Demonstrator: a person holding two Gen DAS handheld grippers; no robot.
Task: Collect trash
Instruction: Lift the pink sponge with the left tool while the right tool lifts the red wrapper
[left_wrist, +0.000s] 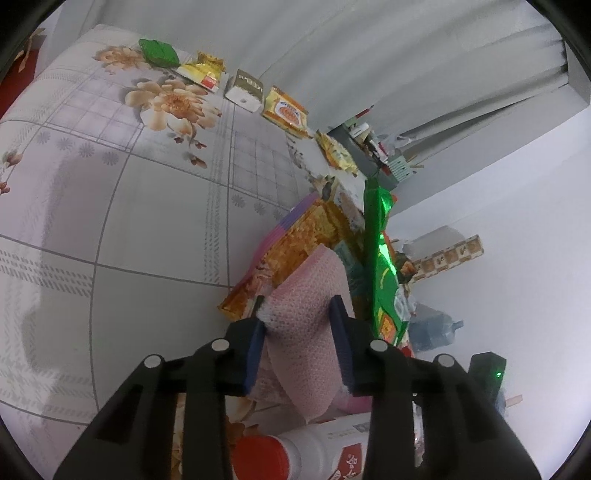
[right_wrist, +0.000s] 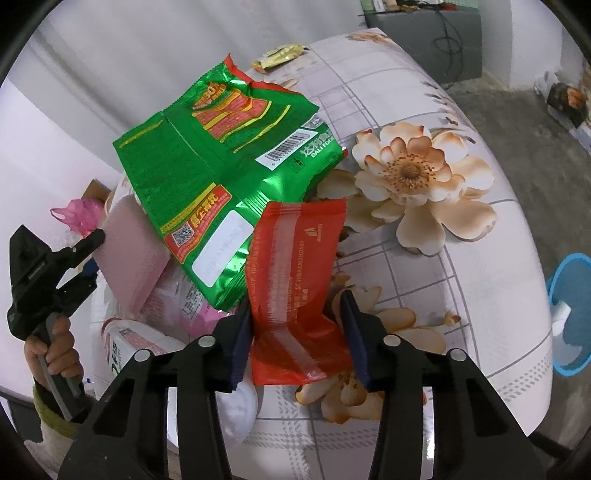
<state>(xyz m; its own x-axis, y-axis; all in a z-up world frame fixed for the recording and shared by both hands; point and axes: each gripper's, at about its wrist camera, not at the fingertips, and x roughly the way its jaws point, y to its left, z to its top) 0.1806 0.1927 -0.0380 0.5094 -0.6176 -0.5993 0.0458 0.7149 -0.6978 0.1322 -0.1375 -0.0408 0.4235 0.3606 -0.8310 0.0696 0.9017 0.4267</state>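
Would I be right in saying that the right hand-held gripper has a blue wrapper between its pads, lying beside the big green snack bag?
Not quite: the wrapper between the right hand-held gripper pads is red, not blue, as the right wrist view shows. It does lie beside the big green snack bag.

The left claw (left_wrist: 297, 325) pinches a pink sponge (left_wrist: 306, 295) beside a green wrapper (left_wrist: 380, 266).

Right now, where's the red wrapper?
Right wrist view, bottom centre: the red wrapper sits between the right gripper's jaws, its upper end tucked under the green bag, on the floral cloth.
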